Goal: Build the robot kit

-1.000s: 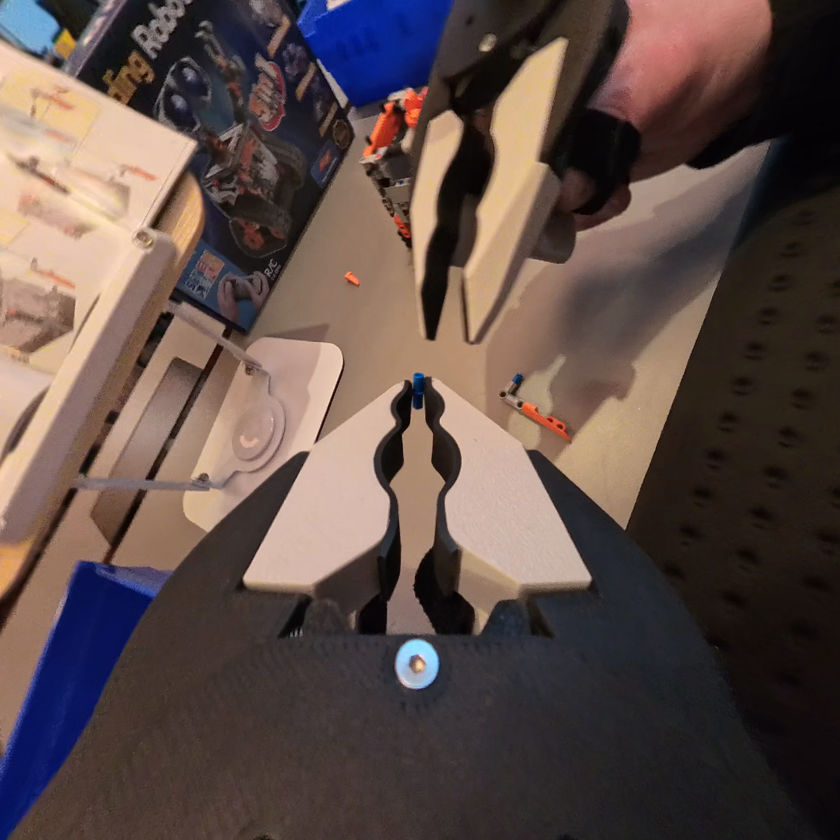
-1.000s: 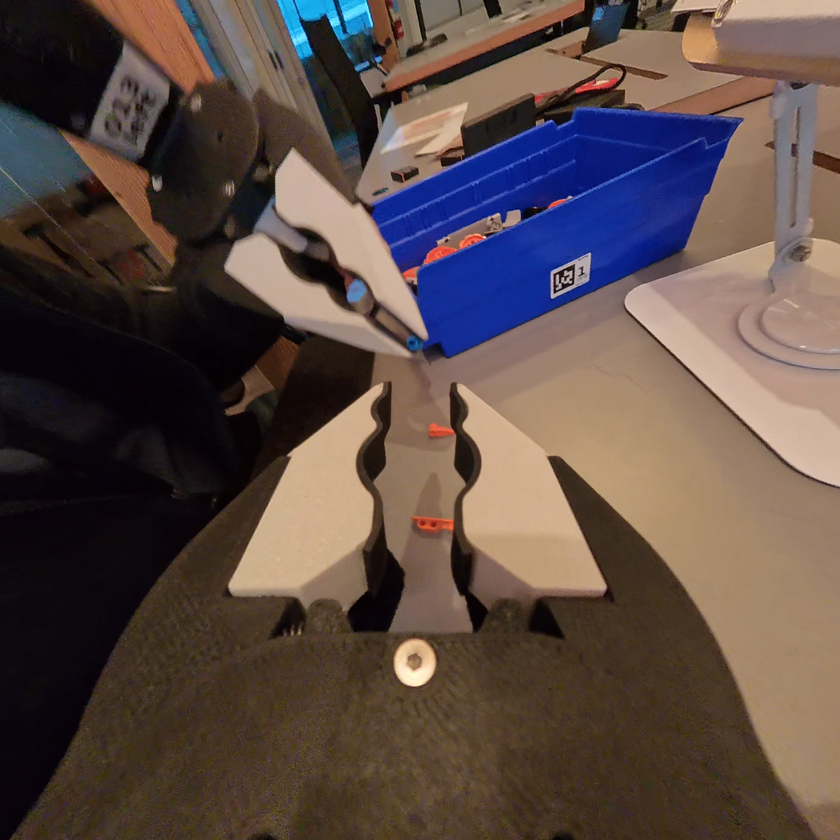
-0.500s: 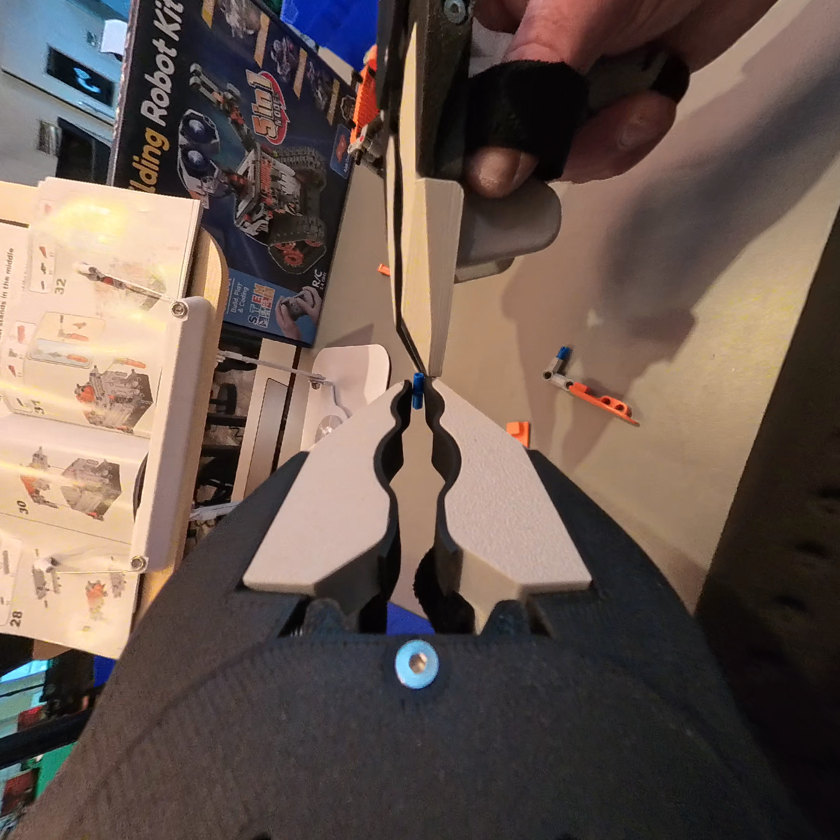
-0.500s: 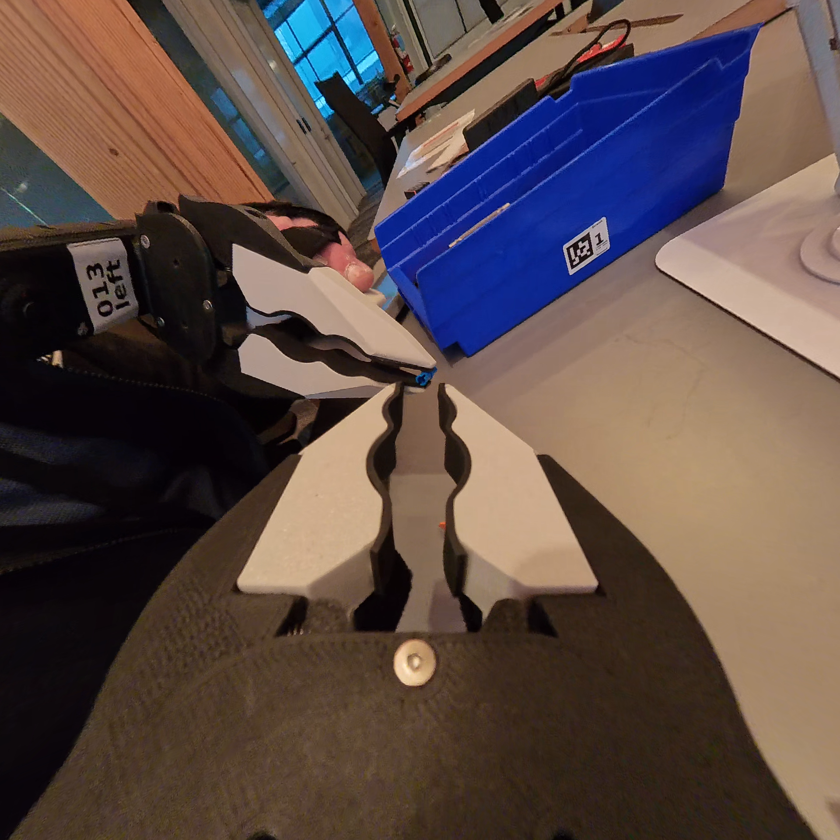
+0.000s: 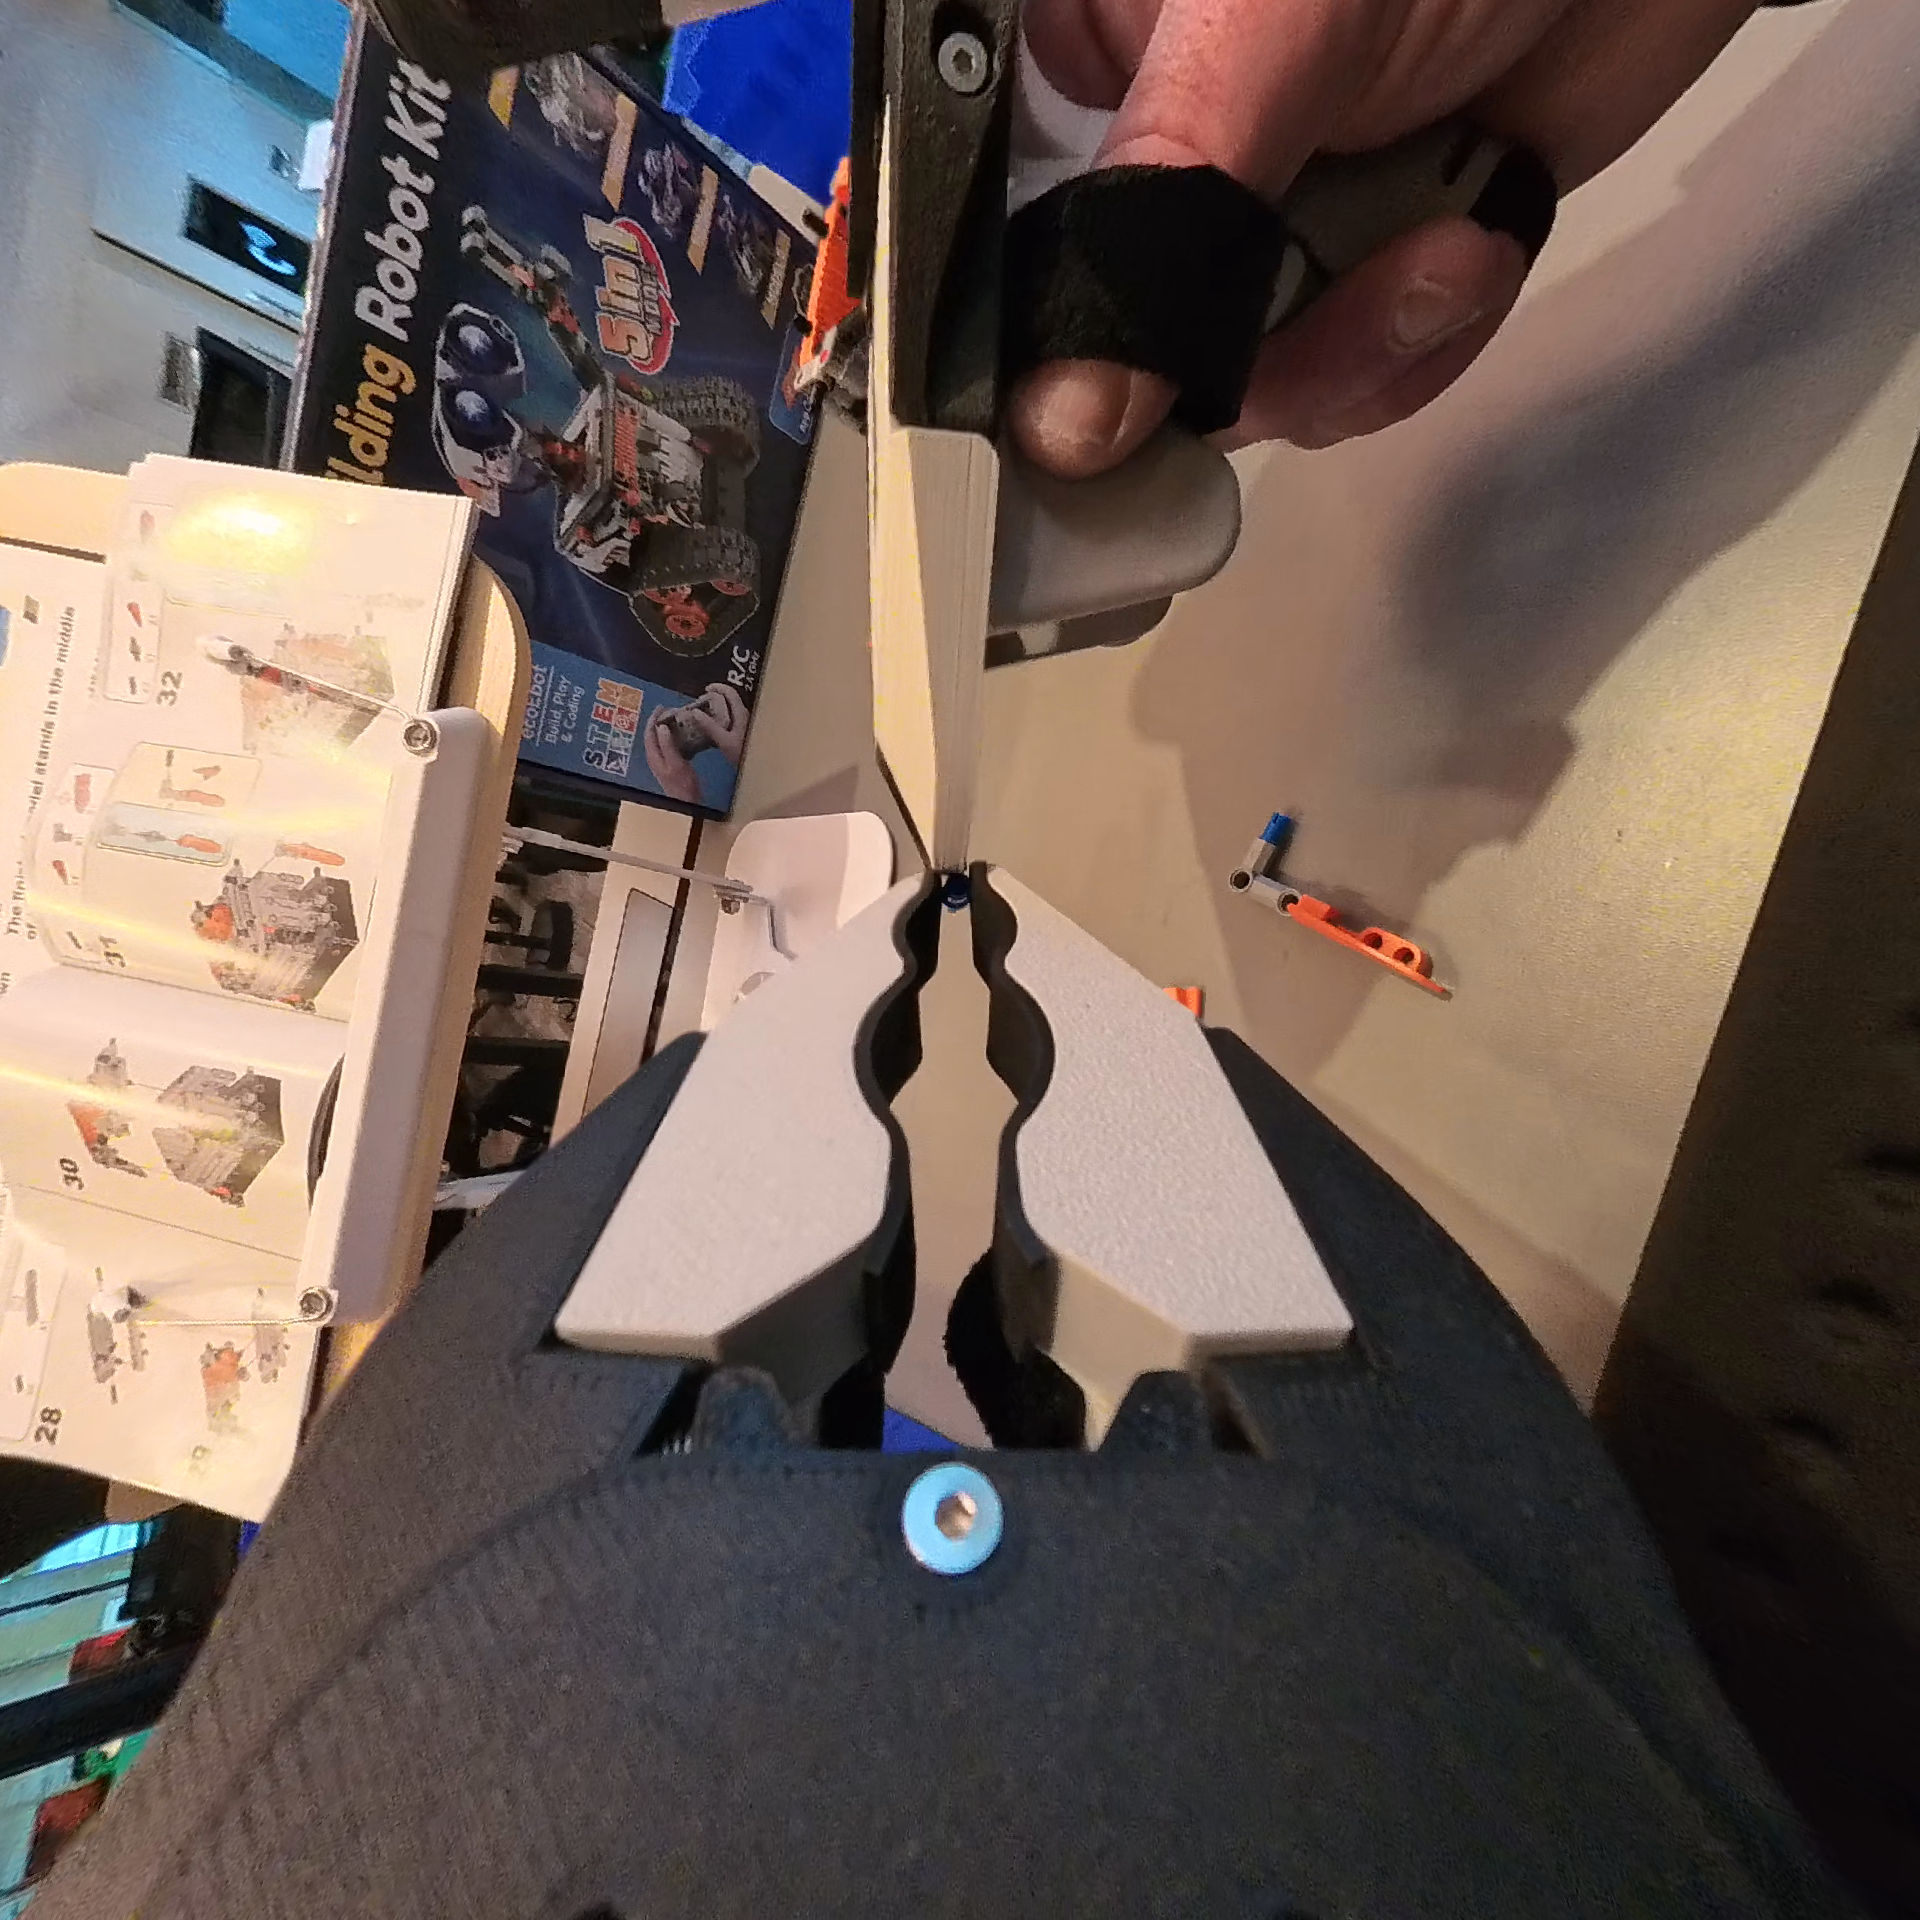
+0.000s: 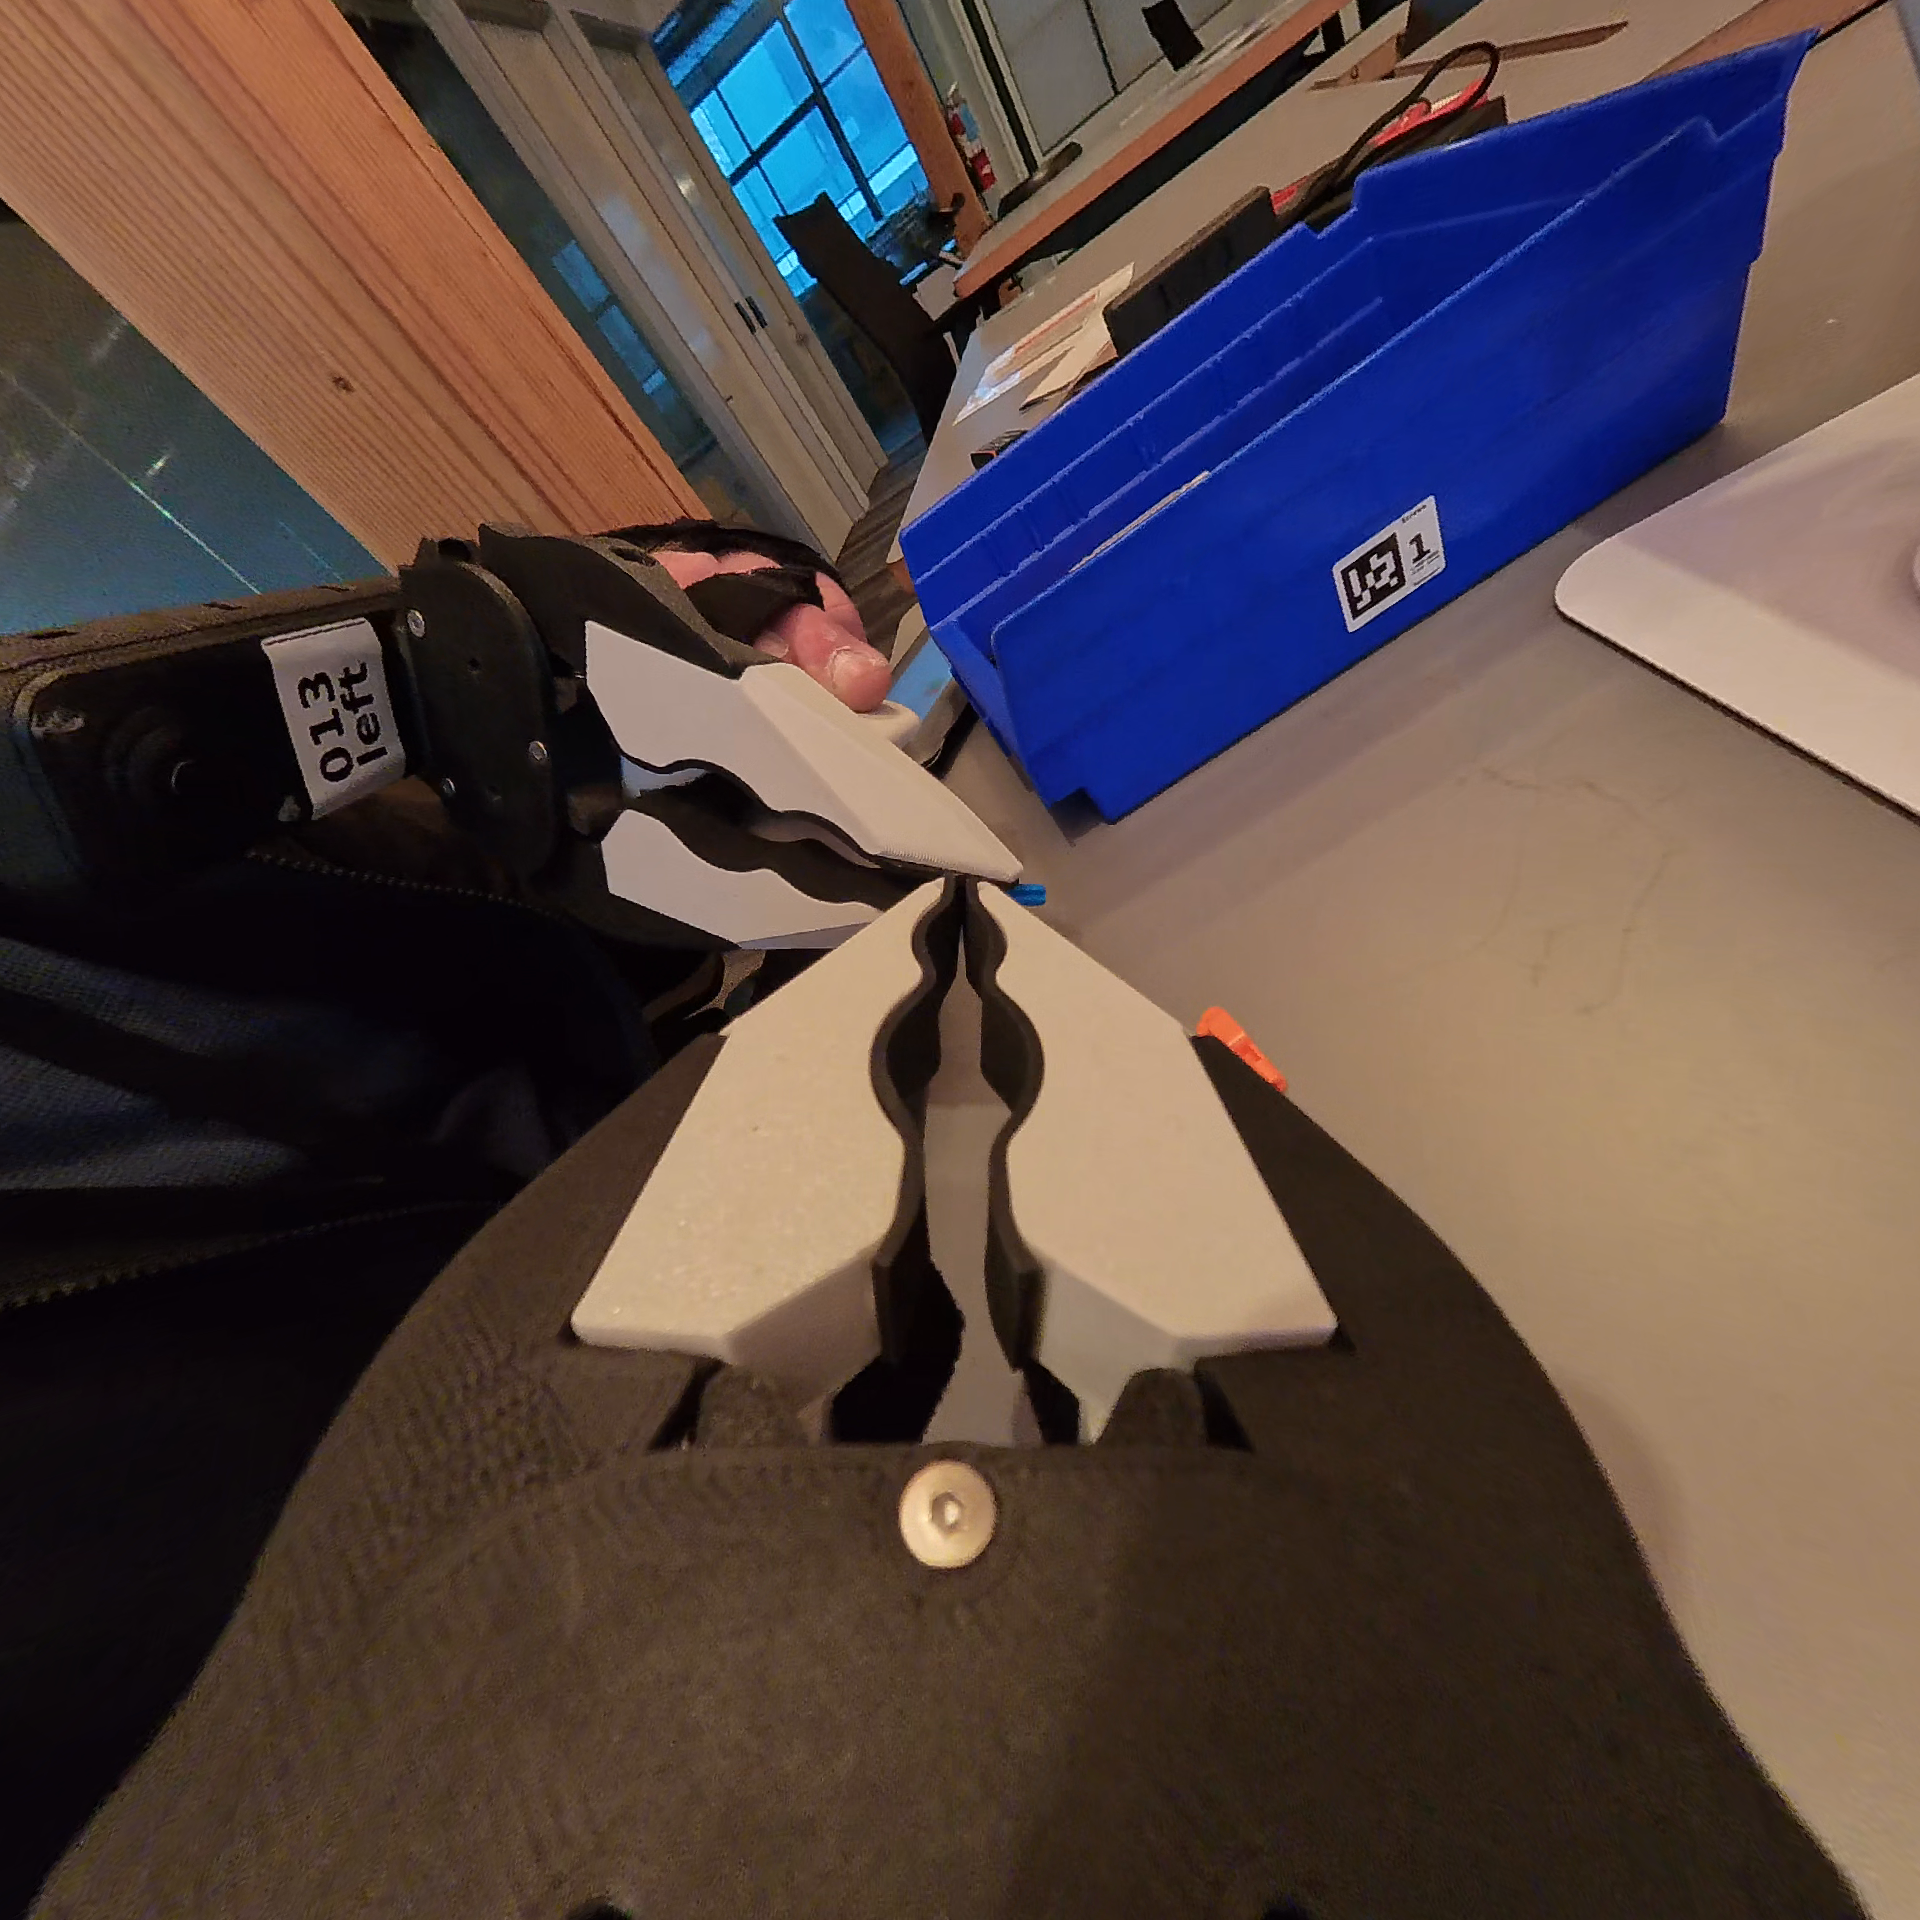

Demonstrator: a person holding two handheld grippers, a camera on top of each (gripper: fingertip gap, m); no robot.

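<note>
My left gripper (image 5: pixel 956 883) is shut on a small blue pin (image 5: pixel 954 898) that sticks out past its tips, above the grey table (image 5: pixel 1403 1091). My right gripper (image 5: pixel 948 860) comes down from above, held by a hand (image 5: pixel 1299 156), and its tips meet the pin's free end. In the right wrist view my right gripper (image 6: pixel 956 891) has its jaws nearly together. The left gripper (image 6: pixel 977 868) lies tip to tip with it from the left, and the pin's end (image 6: pixel 1031 894) peeks out beside the right fingertip.
A blue bin (image 6: pixel 1351 468) stands on the table beyond the grippers. A kit box (image 5: pixel 561 416), a booklet on a stand (image 5: pixel 208 831) and its white base (image 5: pixel 821 862) are at the left. A grey, blue and orange part (image 5: pixel 1340 925) and a small orange piece (image 6: pixel 1242 1044) lie on the table. The grippers are tip to tip, or close to it.
My right gripper turned and came down to the left gripper's tip, then closed its jaws at the blue pin. The left gripper kept its hold on the pin.
</note>
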